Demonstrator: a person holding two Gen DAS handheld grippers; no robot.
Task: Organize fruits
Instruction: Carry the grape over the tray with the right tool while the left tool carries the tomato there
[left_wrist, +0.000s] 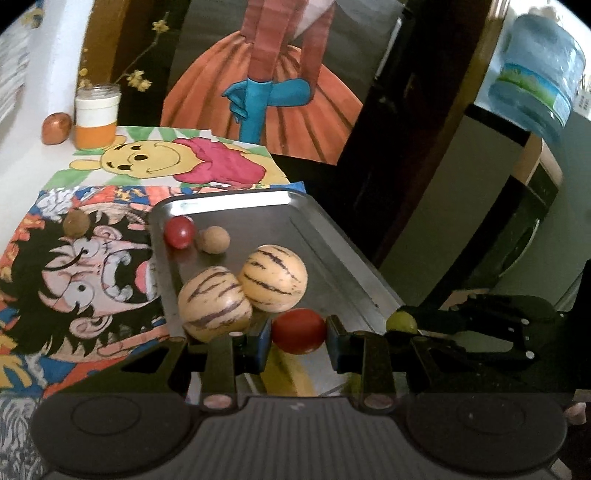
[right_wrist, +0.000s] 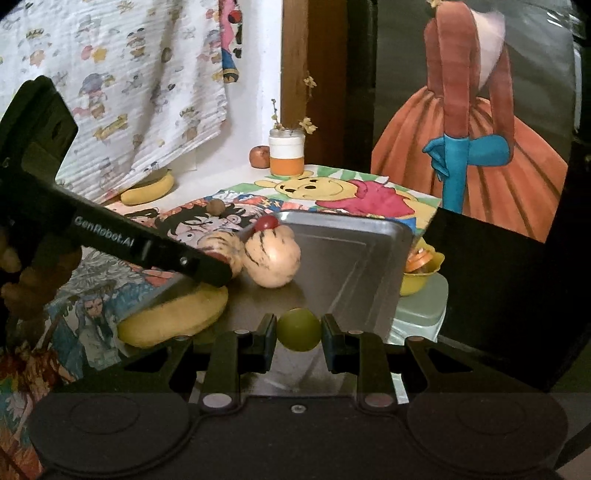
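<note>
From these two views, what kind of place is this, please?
Probably a room in a home, not a lab. Cartoon drawings cover the table, a printed cloth hangs on the wall, and a large water bottle stands at the right. A metal tray holds fruit.

Brushed metal tray, glossy red tomato, printed cloth beneath.

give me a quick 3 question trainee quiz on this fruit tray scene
1. What does the left gripper hold?
2. True or false: the right gripper is shut on a green fruit.
3. How many striped melons lie in the metal tray? A one, B two, C three

Key: 1 a red tomato; 2 true; 3 B
</note>
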